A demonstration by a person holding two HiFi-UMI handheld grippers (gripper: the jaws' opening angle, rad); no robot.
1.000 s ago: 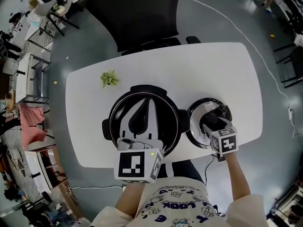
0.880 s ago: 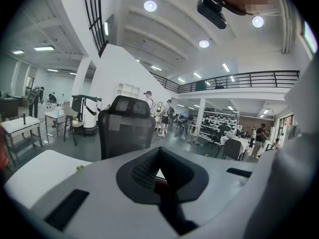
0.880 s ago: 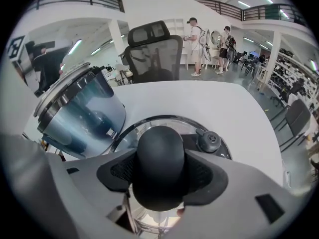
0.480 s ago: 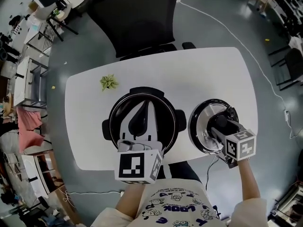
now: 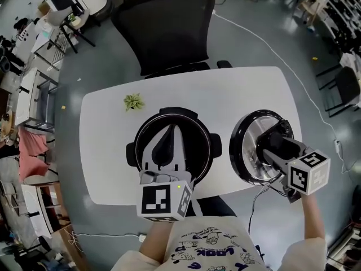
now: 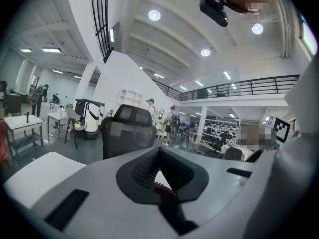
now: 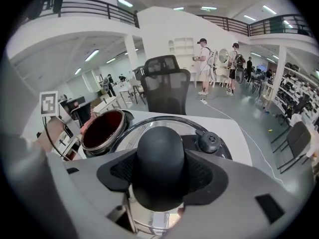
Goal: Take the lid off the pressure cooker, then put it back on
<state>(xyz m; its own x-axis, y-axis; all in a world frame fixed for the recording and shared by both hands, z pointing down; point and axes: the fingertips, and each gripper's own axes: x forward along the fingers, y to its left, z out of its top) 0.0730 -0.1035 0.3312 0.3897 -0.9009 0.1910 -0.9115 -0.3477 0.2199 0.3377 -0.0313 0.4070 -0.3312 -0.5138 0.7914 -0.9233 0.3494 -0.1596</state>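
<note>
Right gripper [image 7: 159, 171] on one lid [image 5: 245, 151]; one cooker [image 5: 198, 134].

From above, the head view looks steeply down on the desk [image 5: 107, 151], while both gripper views sit low and close, facing the same office chair [image 6: 127, 128].

The only word that can be read is "LOOK", printed upside down in blue on the person's white cartoon-print shirt [image 5: 208, 244], just below the white oval table [image 5: 107, 151]. The smaller letters around it are illegible.
</note>
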